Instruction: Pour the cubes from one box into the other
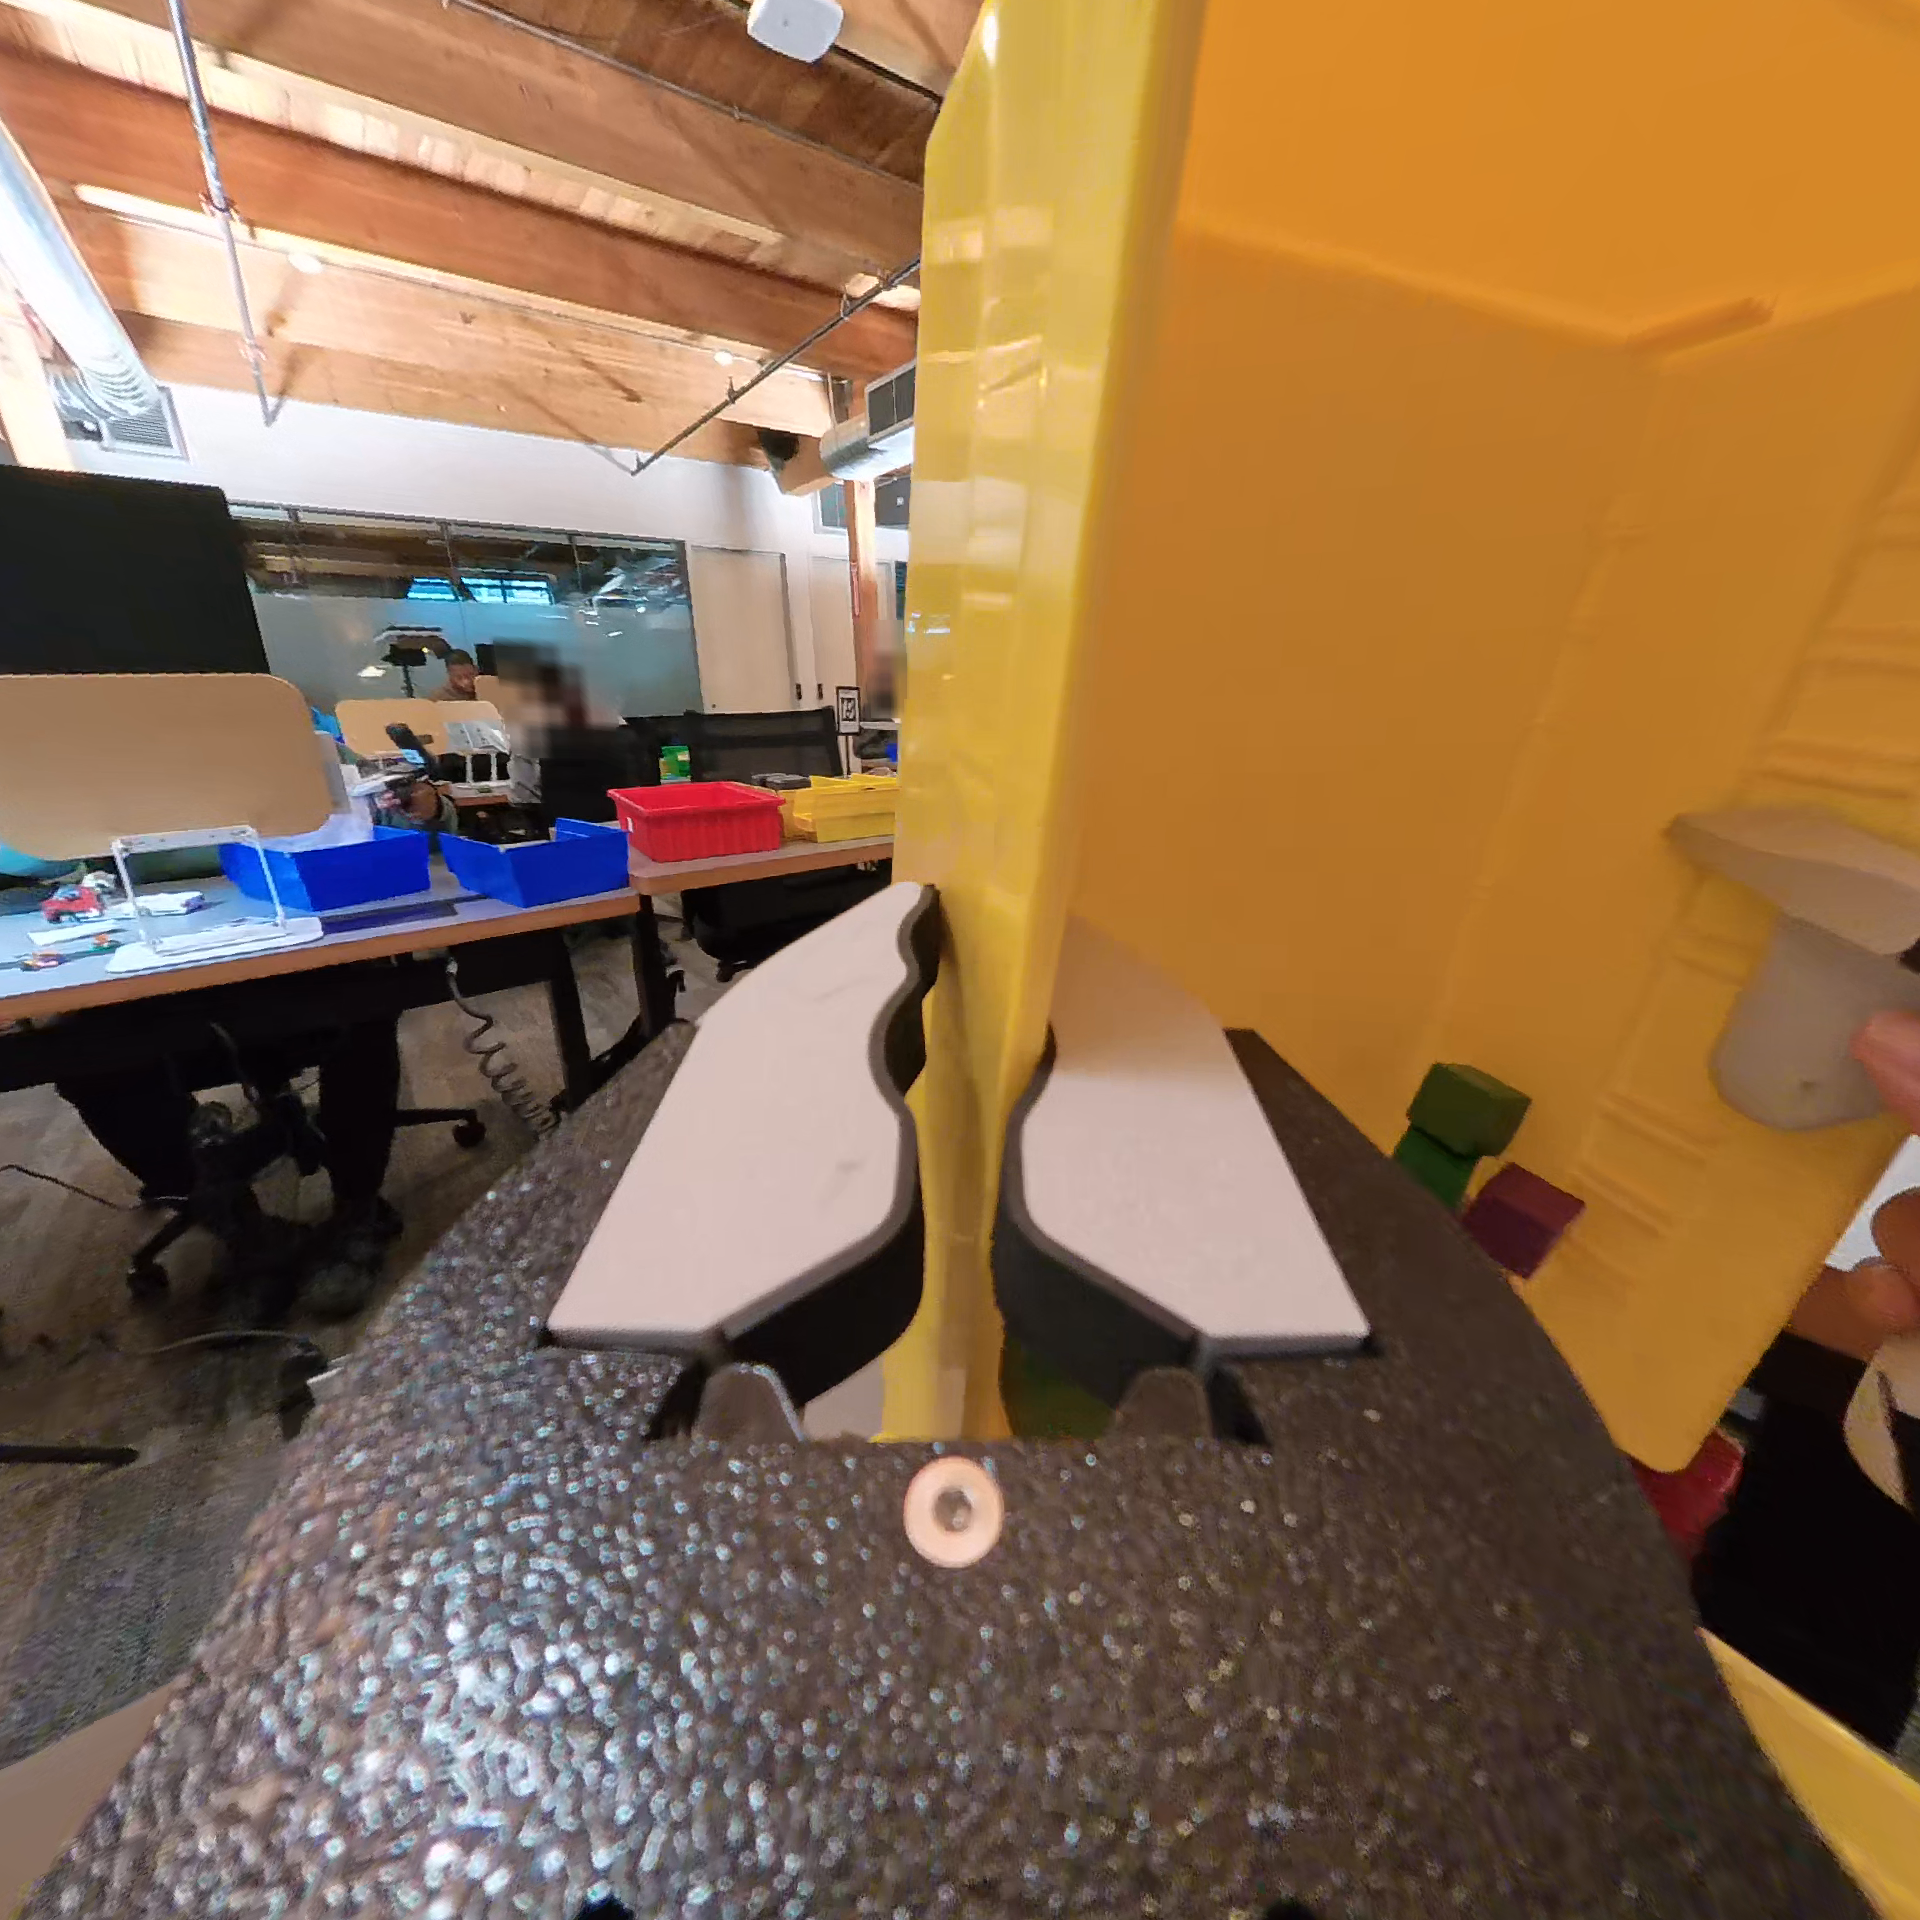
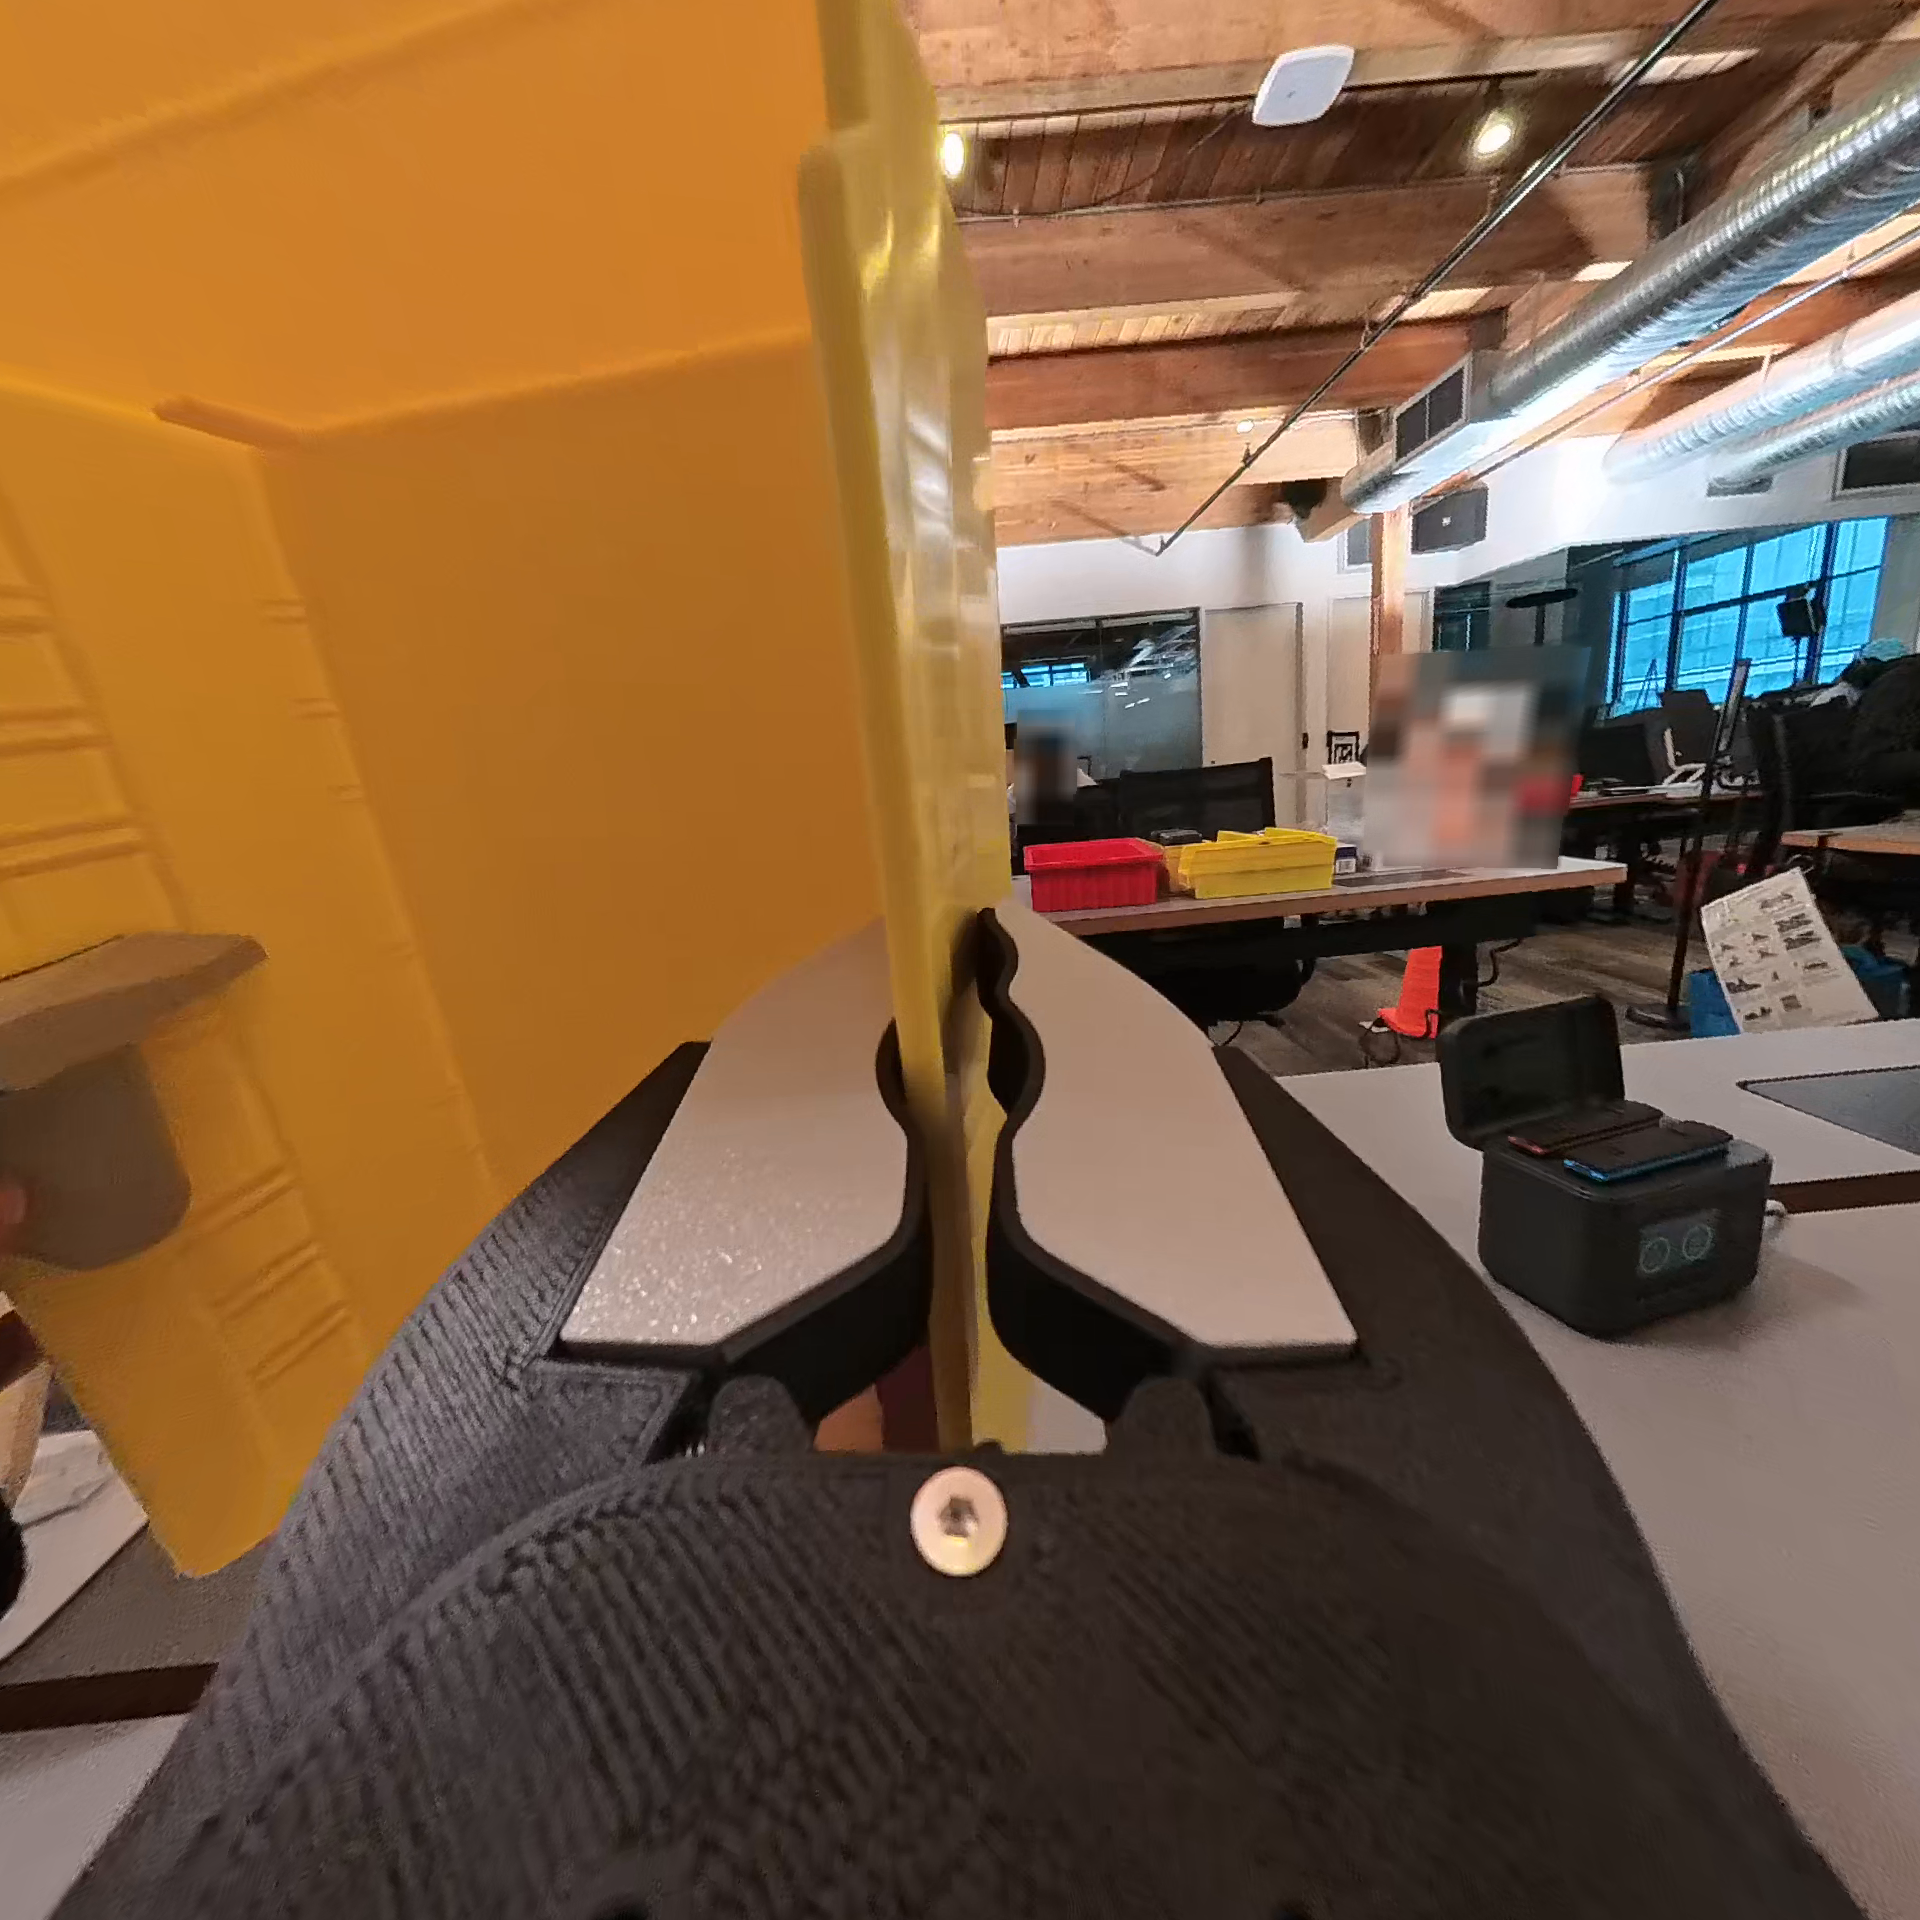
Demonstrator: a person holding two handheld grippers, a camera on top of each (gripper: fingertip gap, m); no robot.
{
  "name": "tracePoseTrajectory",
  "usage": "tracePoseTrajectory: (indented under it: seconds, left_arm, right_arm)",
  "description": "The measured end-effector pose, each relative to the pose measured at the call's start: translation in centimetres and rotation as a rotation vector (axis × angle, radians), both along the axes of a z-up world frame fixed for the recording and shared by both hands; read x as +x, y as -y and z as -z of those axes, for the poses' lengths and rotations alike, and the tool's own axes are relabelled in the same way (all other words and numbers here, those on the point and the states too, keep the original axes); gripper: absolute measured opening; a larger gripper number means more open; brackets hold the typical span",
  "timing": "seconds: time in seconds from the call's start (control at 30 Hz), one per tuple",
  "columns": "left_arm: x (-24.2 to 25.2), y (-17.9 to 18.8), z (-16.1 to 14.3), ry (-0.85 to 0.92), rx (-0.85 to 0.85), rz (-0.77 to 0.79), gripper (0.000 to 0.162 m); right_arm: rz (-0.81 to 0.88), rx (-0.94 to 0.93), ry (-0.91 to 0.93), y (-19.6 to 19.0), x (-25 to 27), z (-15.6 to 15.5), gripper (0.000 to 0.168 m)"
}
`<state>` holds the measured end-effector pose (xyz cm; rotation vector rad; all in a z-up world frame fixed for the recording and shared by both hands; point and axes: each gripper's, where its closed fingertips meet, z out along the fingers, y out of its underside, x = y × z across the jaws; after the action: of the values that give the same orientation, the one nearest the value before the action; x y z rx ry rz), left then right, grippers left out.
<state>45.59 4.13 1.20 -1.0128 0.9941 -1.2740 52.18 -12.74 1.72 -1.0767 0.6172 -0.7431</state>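
Observation:
A yellow box (image 1: 1351, 623) is held up in the air and tipped steeply, with its inside facing both cameras. My left gripper (image 1: 987, 935) is shut on its left wall. My right gripper (image 2: 940, 935) is shut on the opposite wall of the same box (image 2: 520, 675). A green cube (image 1: 1460, 1122) and a purple cube (image 1: 1522, 1216) sit at the box's low edge. A red cube (image 1: 1694, 1486) is just below that edge. A yellow rim (image 1: 1829, 1787), which looks like another box, shows under them at the bottom right. The rest of that box is hidden.
A black open-lidded case (image 2: 1600, 1195) stands on the white table (image 2: 1714, 1507) to my right. Farther off are desks with a red bin (image 1: 696, 821), blue bins (image 1: 332, 868) and yellow bins (image 2: 1257, 862), office chairs and seated people.

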Motion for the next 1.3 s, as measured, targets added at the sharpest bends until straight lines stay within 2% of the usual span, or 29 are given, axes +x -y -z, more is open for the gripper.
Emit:
tracePoseTrajectory:
  seconds: [0.23, 0.5, 0.73, 0.87, 1.0, 1.1, 1.17, 1.3]
  left_arm:
    - [-0.2, -0.4, -0.4, 0.018, -0.032, 0.018, 0.009]
    - [-0.6, -0.4, -0.5, 0.022, -0.019, 0.023, 0.01]
    - [-1.2, -0.7, -0.3, 0.02, -0.027, 0.023, 0.01]
    - [-2.1, -1.1, -0.7, -0.027, -0.02, 0.013, 0.01]
    - [-4.2, -2.5, -1.0, -0.163, 0.036, -0.04, 0.009]
    - [-7.0, -4.5, 0.2, -0.358, 0.109, -0.126, 0.006]
    - [-9.7, -5.7, 0.7, -0.417, 0.112, -0.149, 0.005]
    - [-16.4, -10.0, 1.1, -0.489, 0.139, -0.242, 0.006]
  right_arm:
    - [-0.018, 0.002, 0.021, -0.5, -0.4, -0.9, 0.006]
    - [-0.037, 0.013, 0.015, -0.7, -0.6, -0.4, 0.007]
    - [-0.047, -0.034, 0.037, -1.0, -1.6, -0.9, 0.008]
    - [-0.017, -0.15, 0.005, -1.5, -2.3, -1.3, 0.006]
    - [0.026, -0.318, -0.043, -2.7, -4.5, -2.4, 0.008]
    - [0.05, -0.467, -0.151, -4.3, -7.4, -1.8, 0.007]
    - [0.102, -0.544, -0.169, -5.5, -9.9, -1.3, 0.005]
    - [0.003, -0.586, -0.243, -10.3, -15.3, 0.4, 0.006]
